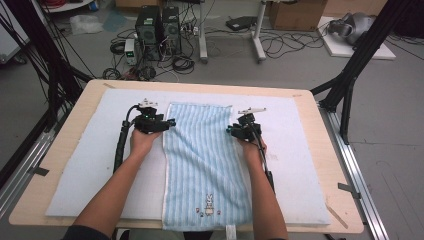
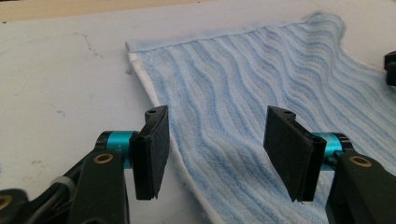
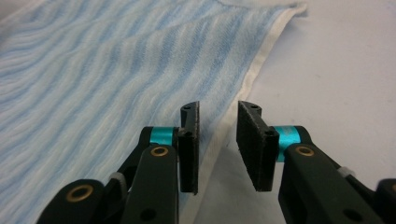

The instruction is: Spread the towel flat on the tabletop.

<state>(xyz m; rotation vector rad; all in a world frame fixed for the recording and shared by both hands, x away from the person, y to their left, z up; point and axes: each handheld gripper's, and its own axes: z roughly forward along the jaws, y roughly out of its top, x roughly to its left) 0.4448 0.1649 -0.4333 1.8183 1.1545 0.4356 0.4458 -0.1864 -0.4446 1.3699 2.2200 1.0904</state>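
Left gripper (image 2: 212, 154) open | right gripper (image 3: 218, 147) open, narrow, astride towel (image 1: 202, 150) edge | pale mat (image 1: 95, 165) | cabled floor

A: High view?
B: Overhead, near side, facing forward and down on the table (image 1: 330, 200).
A: Gripper views?
B: Low, close, along the jaws; both share the towel (image 2: 261, 93), far end.

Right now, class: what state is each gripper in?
Left gripper: open, holding nothing, jaws astride the towel edge.
Right gripper: open, narrow gap, holding nothing, jaws at the towel's other edge.
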